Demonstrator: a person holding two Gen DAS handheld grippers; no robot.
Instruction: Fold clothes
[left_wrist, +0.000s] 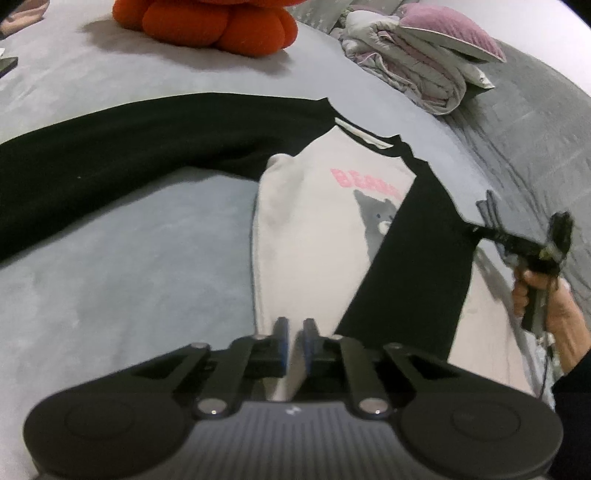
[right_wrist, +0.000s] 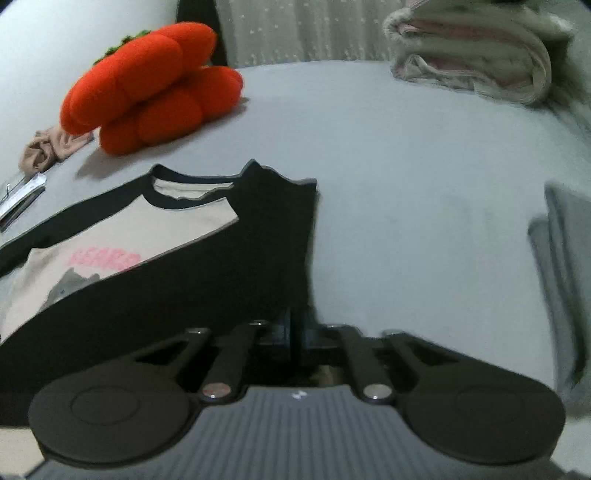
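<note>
A cream raglan shirt (left_wrist: 310, 236) with black sleeves, black collar, pink lettering and a grey bear print lies face up on the bed; 1 sleeve stretches sideways, the other crosses its front.

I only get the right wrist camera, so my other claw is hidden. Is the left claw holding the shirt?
Observer: Yes, the left claw is pinched shut on the shirt, at its cream bottom edge.
Operator: Where's the other sleeve?
Observer: The black sleeve lies stretched out to the left across the bed.
Operator: What's on the blanket pile?
Observer: A purple pillow rests on the blanket pile.
</note>
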